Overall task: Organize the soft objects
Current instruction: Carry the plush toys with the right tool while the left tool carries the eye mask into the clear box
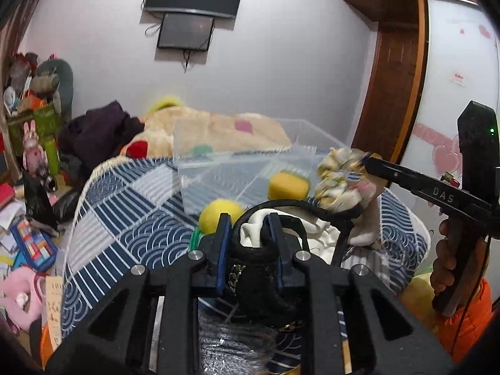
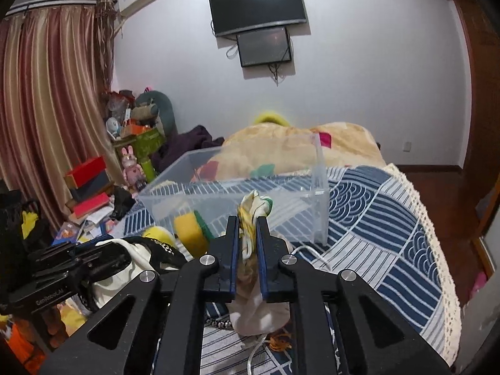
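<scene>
Over on the left, beyond the bed's edge, the floor clutter [image 2: 90, 209] of boxes and books sat under a striped curtain [image 2: 47, 118], with a pink rabbit figure [image 2: 132, 165] standing beside a green box. The left gripper [image 1: 247, 228] had its fingers [image 1: 223, 234] closed on a bunched black fabric piece [image 1: 253, 265], which hung down between them over the blue patterned bedspread [image 1: 125, 218]; just ahead of it lay a white cloth [image 1: 315, 231] ringed by a black strap. A yellow ball [image 1: 218, 212] rested on the bedspread touching the near wall of the clear plastic bin [image 1: 225, 168], and a yellow sponge [image 1: 289, 186] with a green backing sat inside the bin near its front. Behind the bin lay a cream blanket [image 2: 281, 150] with coloured patches, and a wall-mounted television [image 2: 257, 4] hung above a smaller screen. Further right, the right gripper [image 2: 248, 234] had its fingers [image 2: 232, 243] clamped on a floral scrunchie [image 2: 253, 206], held above the bedspread just short of the bin's near right corner. From the left wrist view the person's hand [image 1: 450, 256] showed wrapped around that gripper's handle, beside an orange sleeve.
</scene>
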Available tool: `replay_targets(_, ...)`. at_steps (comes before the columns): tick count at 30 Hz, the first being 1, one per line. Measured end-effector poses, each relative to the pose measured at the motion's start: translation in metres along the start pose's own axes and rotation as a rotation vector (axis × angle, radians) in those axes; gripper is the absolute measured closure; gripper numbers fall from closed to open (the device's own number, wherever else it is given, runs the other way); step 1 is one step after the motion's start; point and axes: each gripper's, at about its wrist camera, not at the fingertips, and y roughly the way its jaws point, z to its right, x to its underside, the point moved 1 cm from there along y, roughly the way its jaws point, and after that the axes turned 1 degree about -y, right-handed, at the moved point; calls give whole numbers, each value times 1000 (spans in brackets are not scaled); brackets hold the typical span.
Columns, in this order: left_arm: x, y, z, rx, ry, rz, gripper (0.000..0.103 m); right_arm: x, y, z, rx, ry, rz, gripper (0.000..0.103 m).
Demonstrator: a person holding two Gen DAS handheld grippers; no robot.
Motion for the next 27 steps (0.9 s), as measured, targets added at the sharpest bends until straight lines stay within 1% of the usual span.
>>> replay_targets(6,-30,-15,5,-5,29,75,81,-15,-16,-1,4,-28,56,95)
replay_targets(8,-40,-19,3,-20,34,102,81,-18,-14,0,5,-37,47,95)
replay_targets(10,-48,-22,0,-48,37,126,81,-17,-5,2,3,-25,5,91)
replay_targets(11,-52,-22,-2,-57,35,131,81,-17,1,3,-7,-20,-23,77)
replay_targets(12,-54,-22,-4,-61,31,132,81,-16,6,4,-21,-16,-48,57)
replay_targets(13,-56,-20,-7,-68,24,132,81,-14,14,4,-33,-14,-64,49)
replay_targets(14,-58,-19,-9,-71,20,132,81,-13,16,3,-31,-18,-63,45)
replay_targets(17,-61,-13,-15,-91,14,133,81,-10,32,-1,-22,-43,-88,45)
replay_targets(20,-63,-7,-21,-98,6,127,81,-11,52,-2,-40,-52,-147,47)
replay_targets(22,-64,-5,-22,-102,5,124,81,-11,67,-2,-38,-70,-190,57)
replay_targets(24,-65,-3,-23,-105,6,122,81,-9,75,-1,-48,-87,-231,87)
replay_targets(25,-65,-2,-23,-106,7,121,81,-8,79,-1,-52,-97,-249,92)
replay_targets(27,-66,-1,-24,-106,4,121,81,-7,79,-1,-42,-121,-259,94)
